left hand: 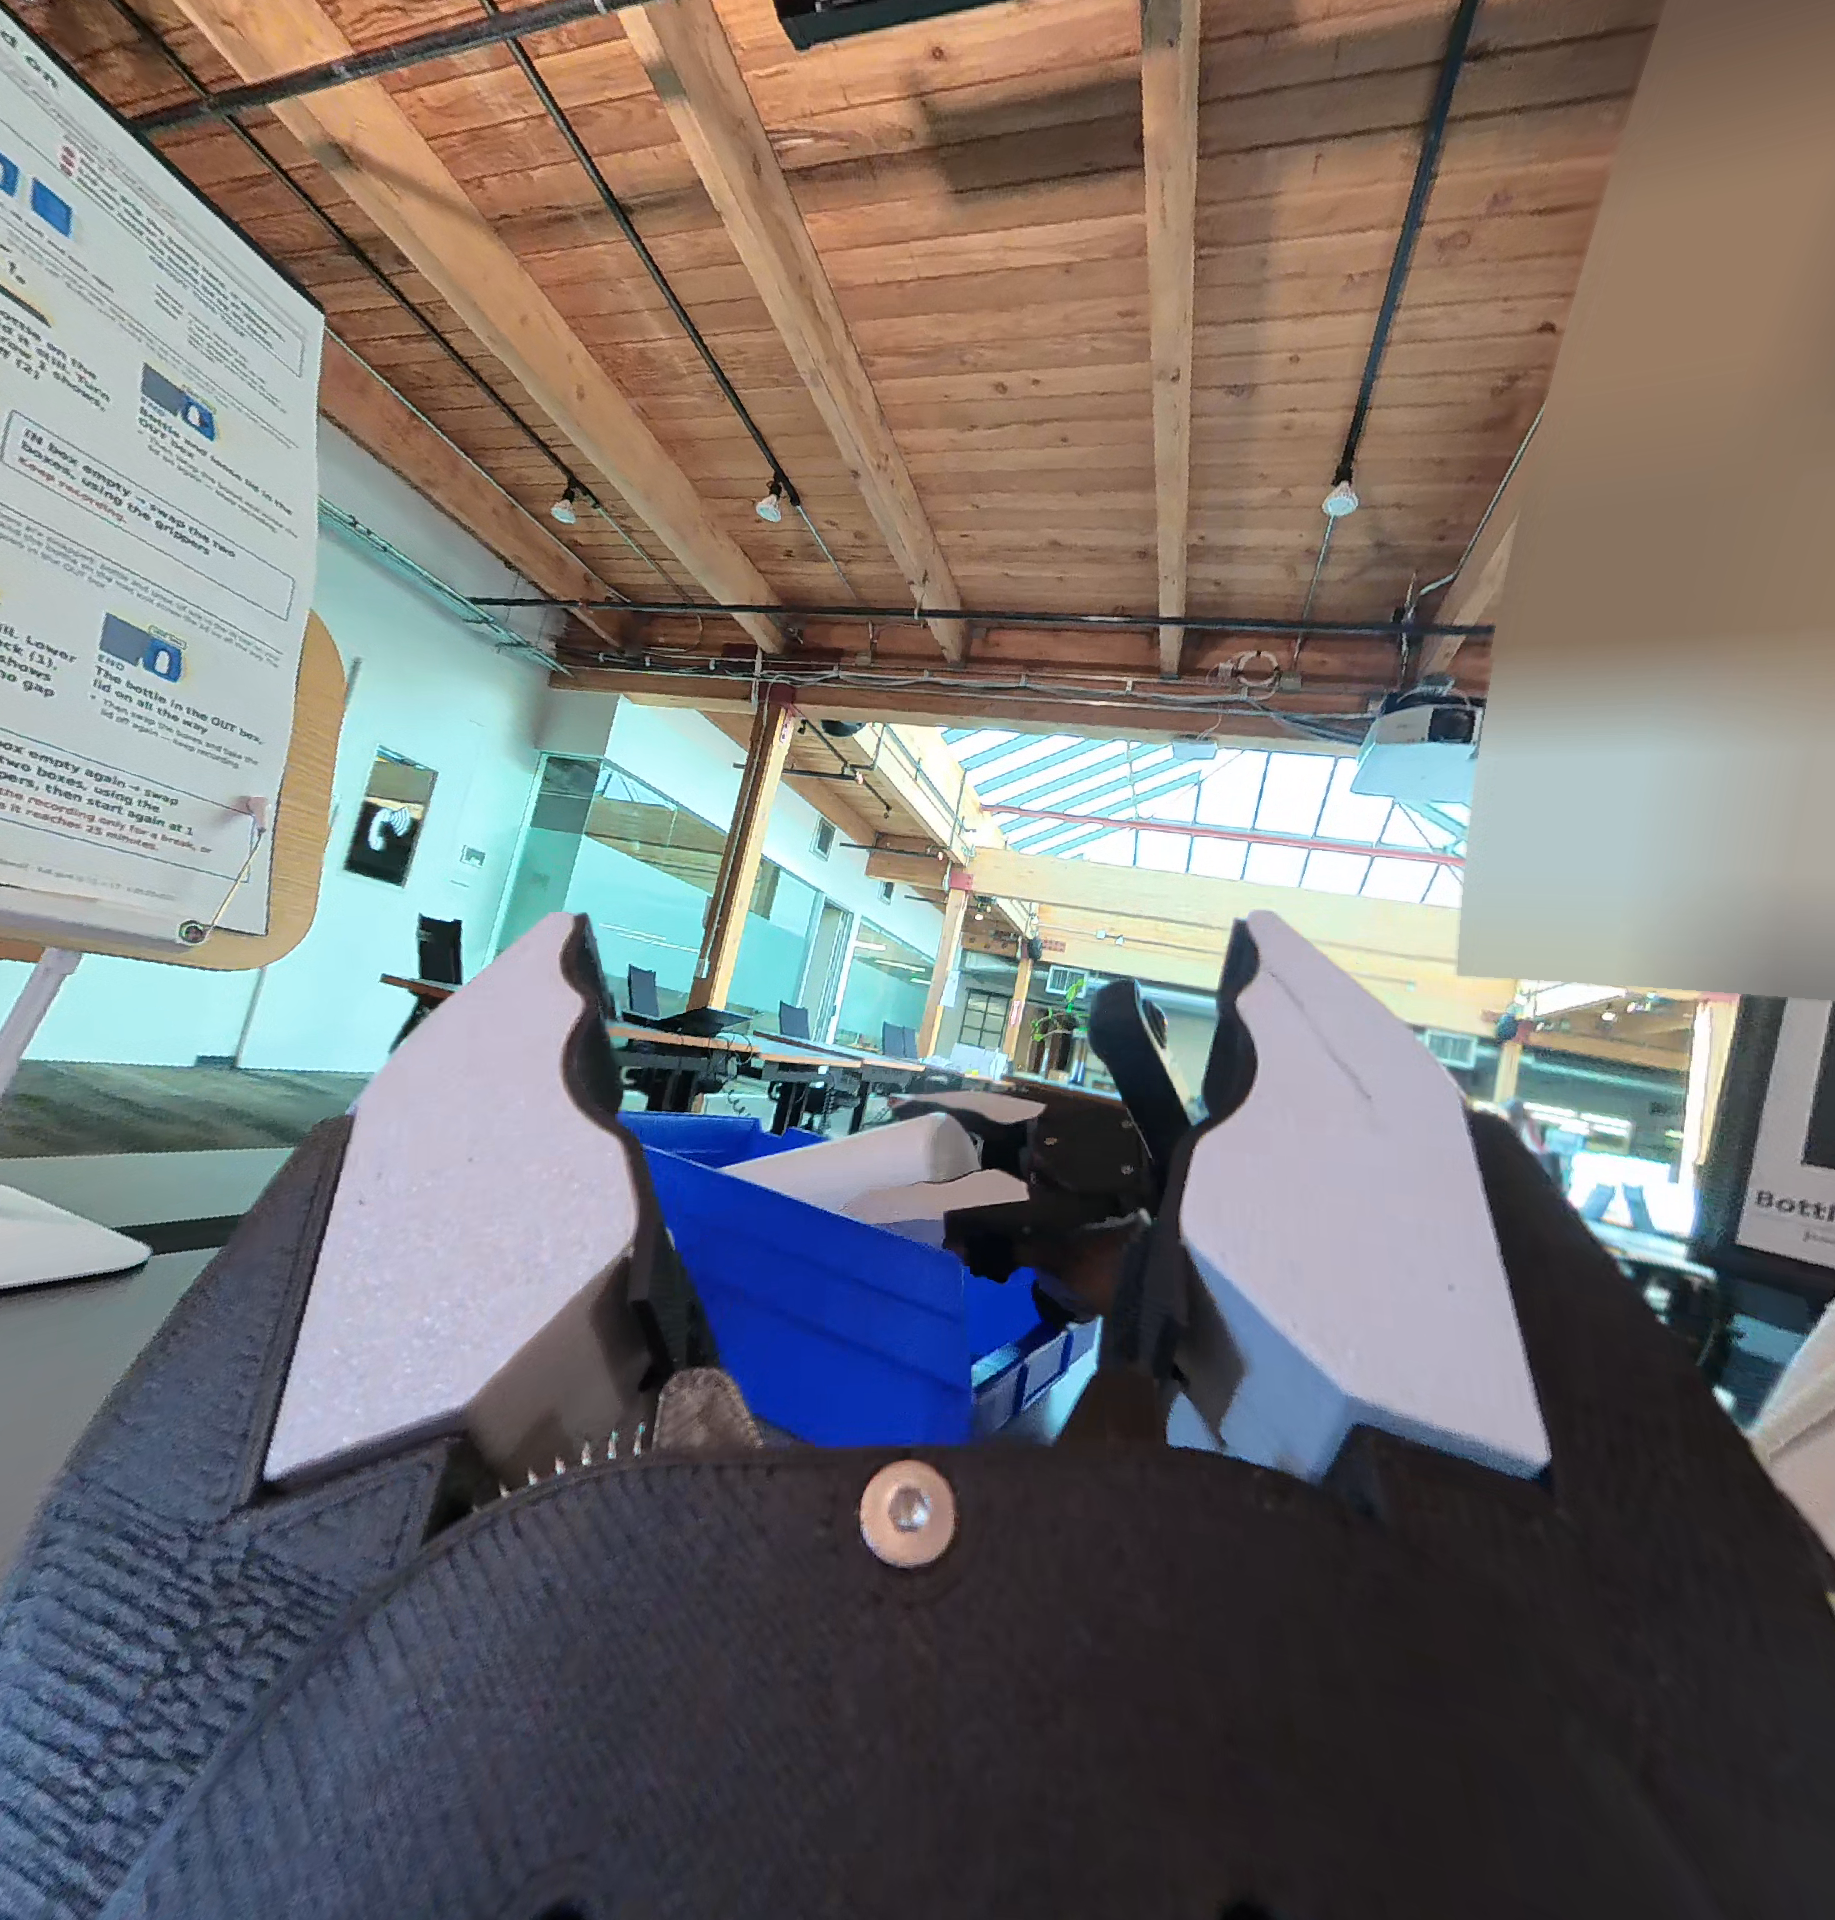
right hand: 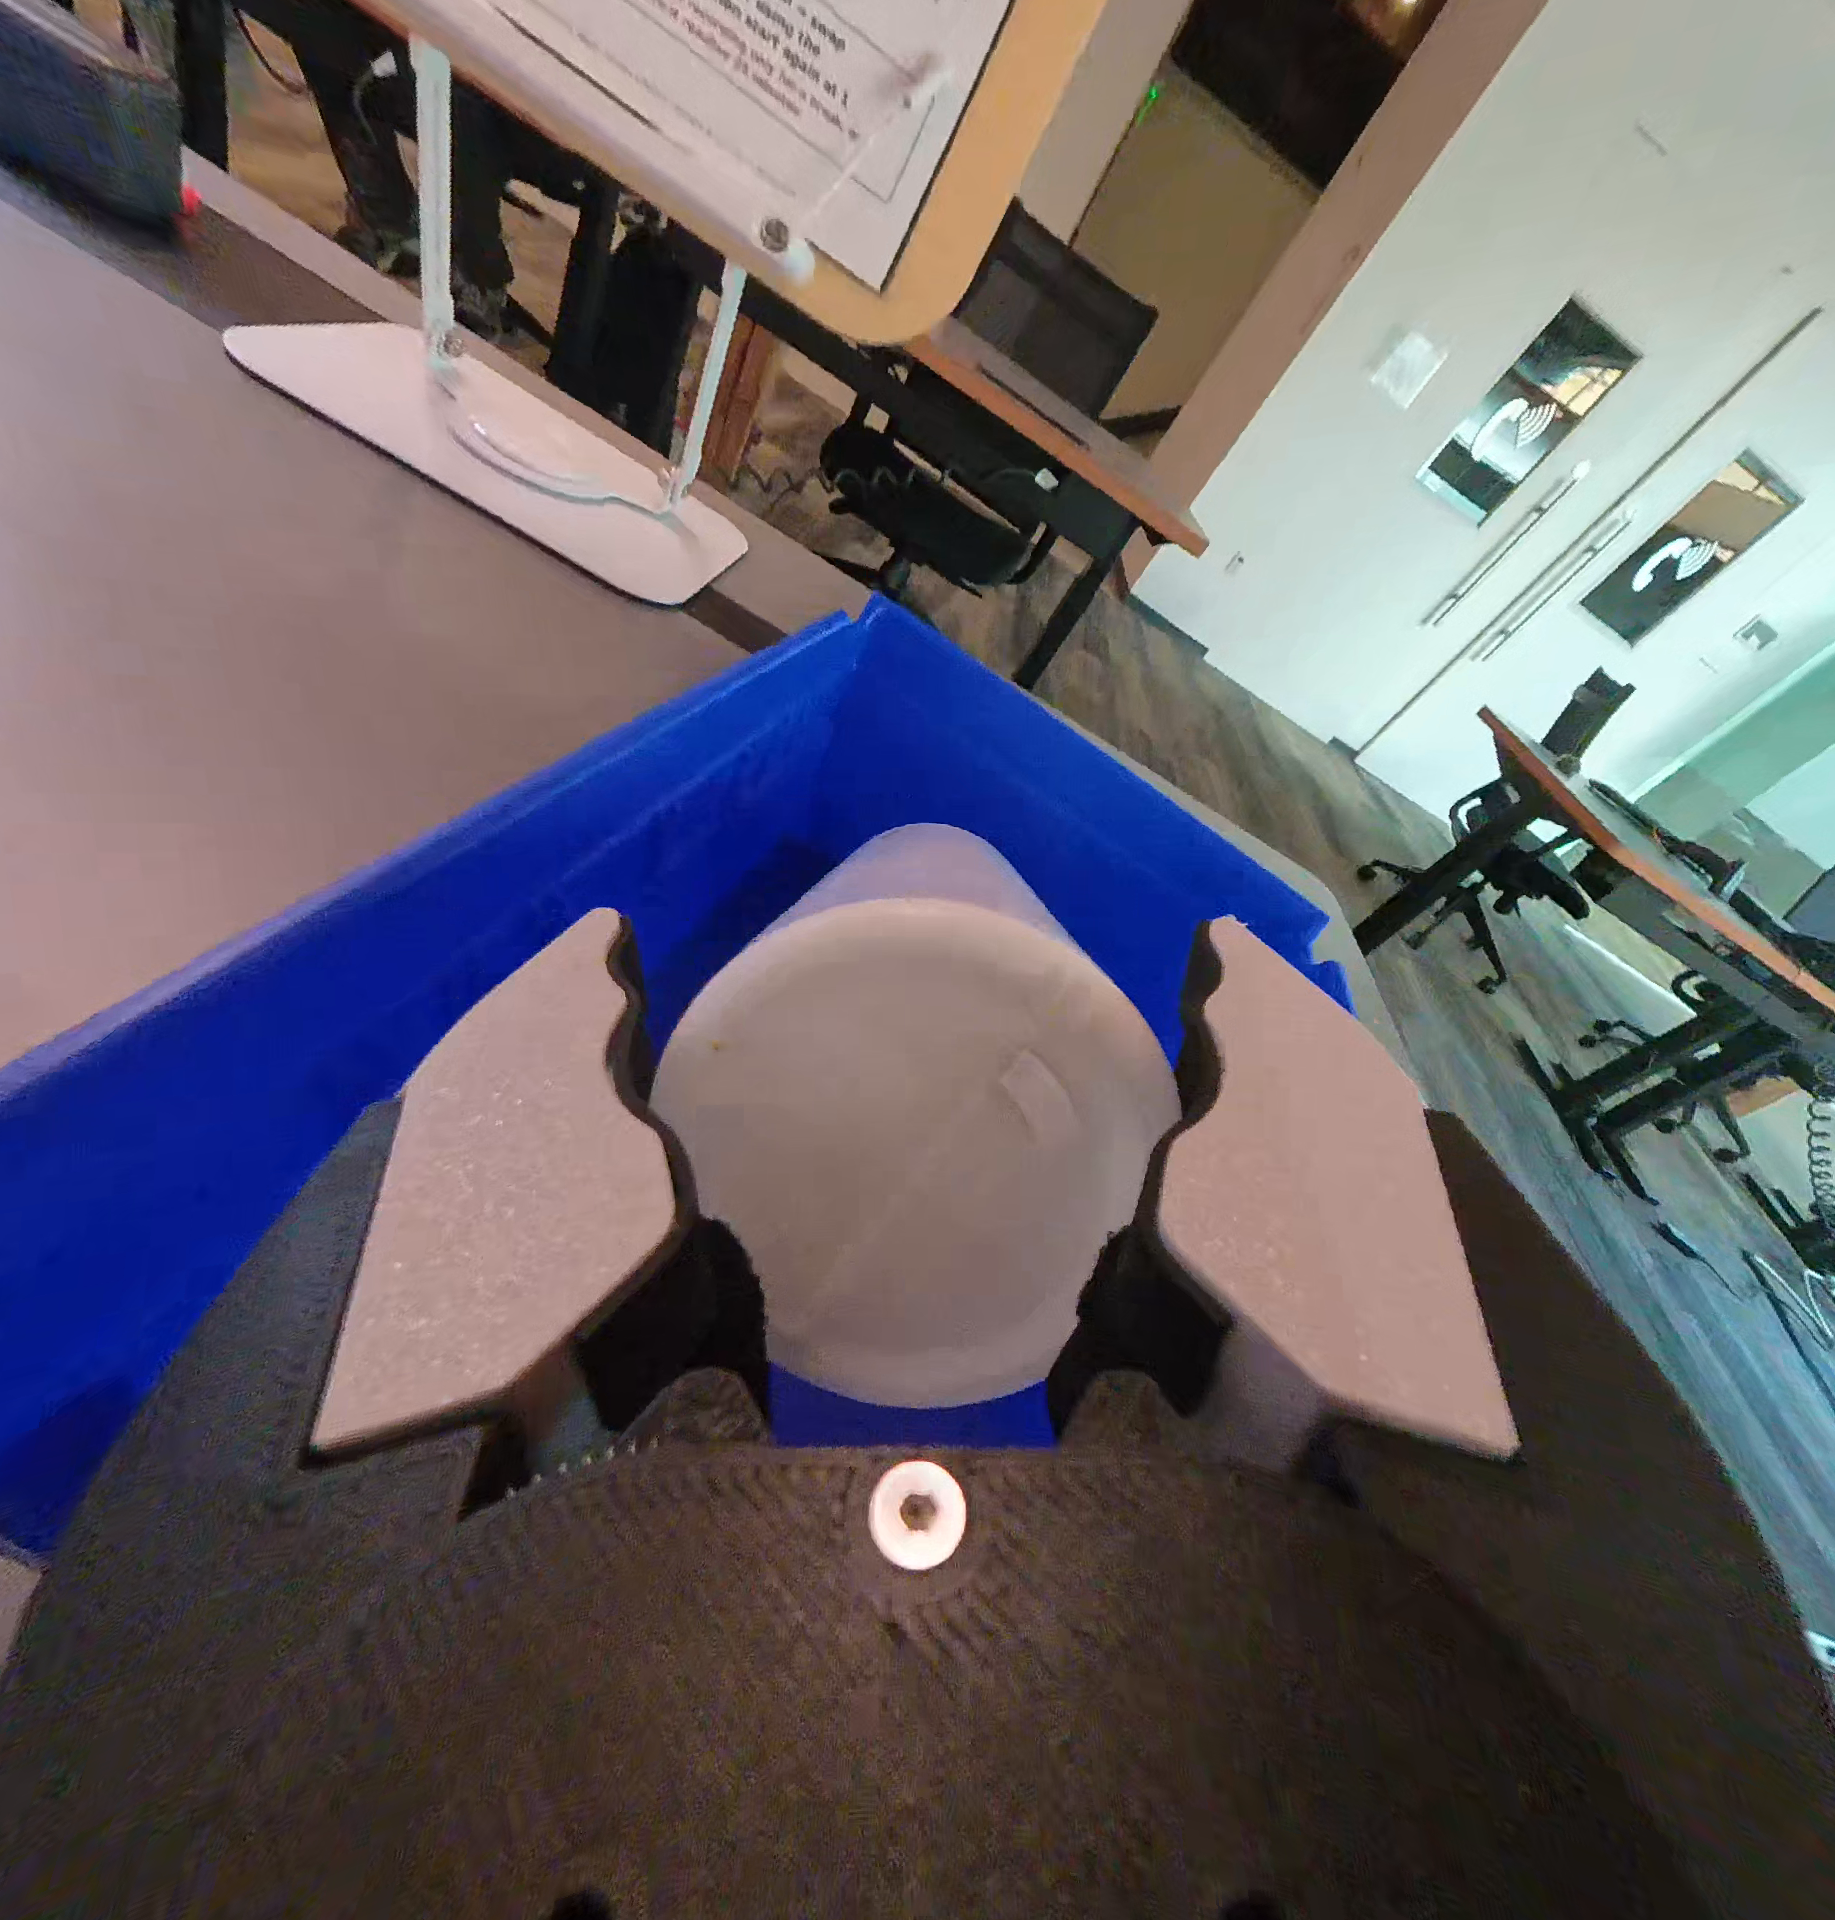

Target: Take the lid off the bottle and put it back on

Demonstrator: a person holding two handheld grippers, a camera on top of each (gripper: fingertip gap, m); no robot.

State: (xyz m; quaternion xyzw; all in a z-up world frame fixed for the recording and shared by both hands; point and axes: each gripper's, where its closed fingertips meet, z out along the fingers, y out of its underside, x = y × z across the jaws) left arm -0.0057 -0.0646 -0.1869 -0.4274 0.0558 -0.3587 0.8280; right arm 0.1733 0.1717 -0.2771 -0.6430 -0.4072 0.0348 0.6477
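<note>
Right gripper (right hand: 915, 1049) at frame centre clamps the round base of the translucent white plastic bottle (right hand: 913, 1174), which lies in the blue plastic bin (right hand: 684, 748), likely to lift it out. Left gripper (left hand: 908, 1039) spread wide, empty, waiting; lid not visible.

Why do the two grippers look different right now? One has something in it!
The right gripper has a white bottle sitting between its fingers, in the blue box; the left gripper has only air between its own. The right gripper points down into the box; the left gripper tilts up toward the wooden ceiling. Both have the same grey wavy fingers and dark bodies.
</note>
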